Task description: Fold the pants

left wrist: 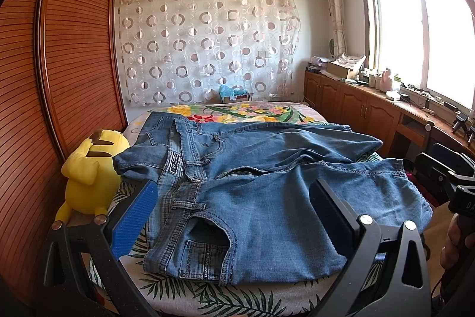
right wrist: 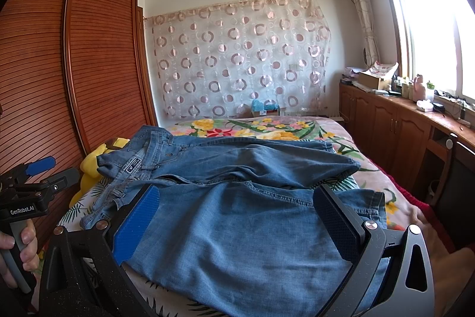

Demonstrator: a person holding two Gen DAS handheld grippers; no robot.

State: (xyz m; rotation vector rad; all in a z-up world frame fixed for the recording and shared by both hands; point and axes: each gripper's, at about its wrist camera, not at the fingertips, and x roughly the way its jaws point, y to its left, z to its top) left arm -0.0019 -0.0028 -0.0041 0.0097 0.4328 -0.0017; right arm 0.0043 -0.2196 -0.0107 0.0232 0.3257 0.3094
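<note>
Fingers of the left hand-held gripper (left wrist: 234, 208) stand wide apart over the waistband end of the jeans (left wrist: 267, 186), gripping nothing — blue pad on one side, black on the other. The right hand-held gripper (right wrist: 237, 216) is likewise spread and empty above the nearer leg, close to its hem. The jeans lie spread across the bed (left wrist: 237, 299) on a leaf-print cover, waistband toward the wardrobe (left wrist: 59, 64), legs stretching toward the window side. A yellow plush toy (left wrist: 89, 177) sits beside the waistband, against the wardrobe.
</note>
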